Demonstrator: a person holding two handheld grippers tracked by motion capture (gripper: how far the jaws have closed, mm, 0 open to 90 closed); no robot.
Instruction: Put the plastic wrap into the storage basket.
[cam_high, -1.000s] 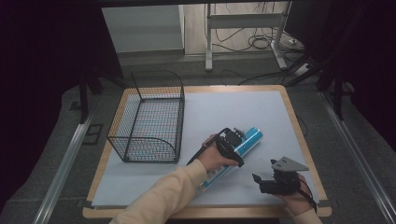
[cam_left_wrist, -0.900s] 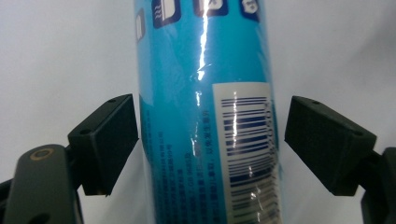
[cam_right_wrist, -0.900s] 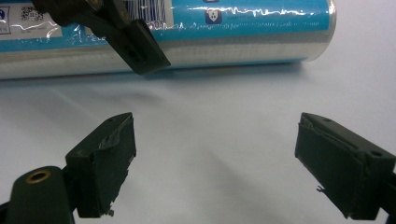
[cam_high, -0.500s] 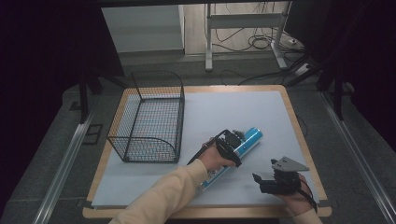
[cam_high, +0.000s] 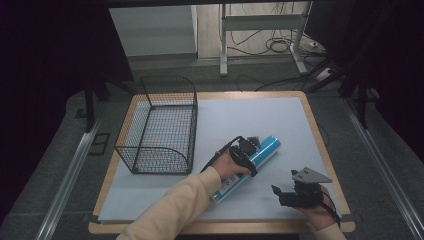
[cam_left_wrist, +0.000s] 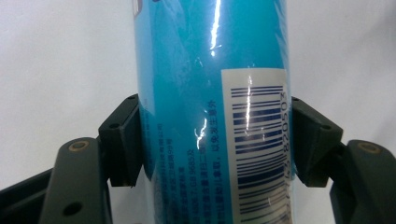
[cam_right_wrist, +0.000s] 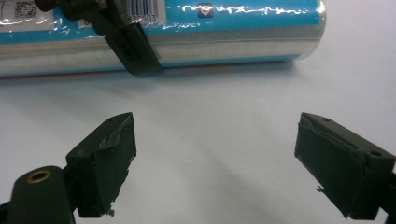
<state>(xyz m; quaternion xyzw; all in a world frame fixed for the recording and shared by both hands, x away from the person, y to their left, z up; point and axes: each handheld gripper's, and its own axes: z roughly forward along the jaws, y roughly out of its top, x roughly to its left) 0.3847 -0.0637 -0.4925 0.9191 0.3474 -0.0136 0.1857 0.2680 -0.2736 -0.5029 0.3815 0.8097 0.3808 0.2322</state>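
A long blue tube (cam_high: 266, 148) with a barcode label lies slantwise on the white mat. My left gripper (cam_high: 249, 152) sits across its middle. In the left gripper view the two black pads (cam_left_wrist: 122, 140) press on both sides of the tube (cam_left_wrist: 210, 84); the jaws have just been closing on it. My right gripper (cam_high: 281, 194) rests near the table's front right, a short way from the tube. Its jaws (cam_right_wrist: 215, 158) stand wide open over bare mat, with the tube (cam_right_wrist: 224, 28) and one left gripper finger (cam_right_wrist: 133, 44) lying beyond them.
A black wire basket (cam_high: 165, 80) stands on the left part of the table, with nothing in it. The wooden table edge (cam_high: 320, 145) frames the white mat. Desk legs and cables lie on the floor beyond the table.
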